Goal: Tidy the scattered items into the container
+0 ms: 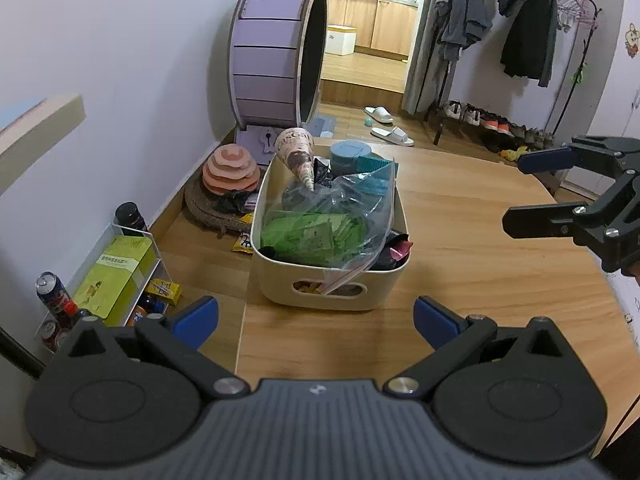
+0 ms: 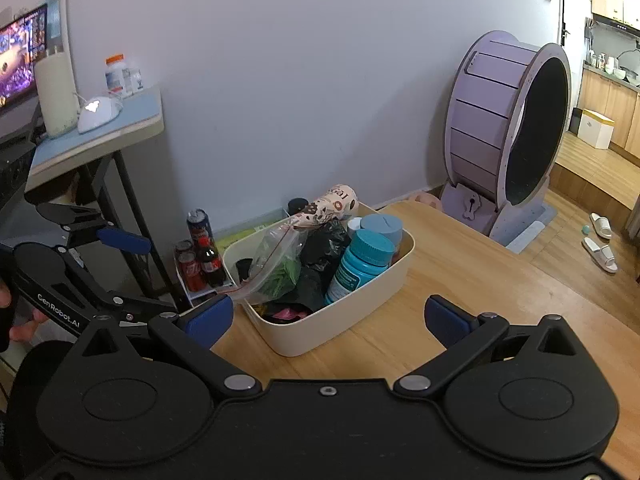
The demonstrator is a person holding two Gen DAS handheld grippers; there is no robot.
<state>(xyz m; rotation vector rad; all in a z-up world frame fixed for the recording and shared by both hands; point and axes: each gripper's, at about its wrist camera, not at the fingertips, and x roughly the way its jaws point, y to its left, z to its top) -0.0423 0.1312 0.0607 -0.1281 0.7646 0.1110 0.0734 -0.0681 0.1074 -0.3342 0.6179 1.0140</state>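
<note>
Closest to my lens, the left tongs [image 1: 316, 322] stand spread wide and hold nothing; the right tongs [image 2: 328, 316] are likewise parted and empty. Both hover above the wooden counter [image 1: 460, 240], whose visible surface shows no loose items. Just ahead on the counter sits the cream container [image 1: 332, 284], a soft-cornered bin with a handle slot. It is heaped full: a clear zip bag [image 1: 320, 228] of green contents, a teal-capped bottle [image 2: 360, 266] leaning against the rim, a printed paper cone [image 1: 298, 152] poking upward, and dark wrappers. I judge the bag light, floppy and slippery, best pinched at its sealed edge; the bottle is rigid, best gripped across its body.
</note>
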